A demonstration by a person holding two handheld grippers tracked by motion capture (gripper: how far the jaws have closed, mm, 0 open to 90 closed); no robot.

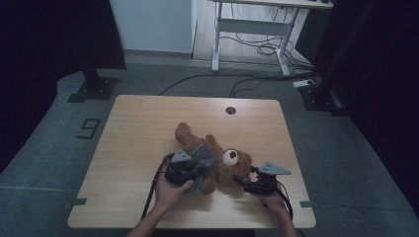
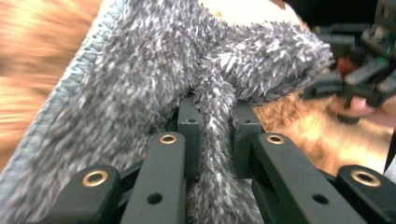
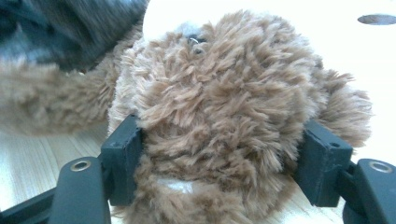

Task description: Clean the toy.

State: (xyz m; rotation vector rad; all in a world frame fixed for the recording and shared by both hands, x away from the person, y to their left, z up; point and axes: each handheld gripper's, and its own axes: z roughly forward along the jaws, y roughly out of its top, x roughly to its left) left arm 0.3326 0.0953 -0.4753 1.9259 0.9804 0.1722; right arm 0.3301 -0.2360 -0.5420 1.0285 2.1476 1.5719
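1. The left gripper has its jaws pressed almost together, and they pinch a fold of the grey fluffy cloth; in the left gripper view the fold runs straight down between the two pads.
2. The right gripper has its jaws spread wide around the head of the brown teddy bear, and both pads press into the fur on either side.
3. The teddy bear lies on the wooden table, near the front edge, between the two hands.
4. The grey cloth lies over the body of the bear.
5. A round cable hole sits at the far side of the table, well apart from the bear.
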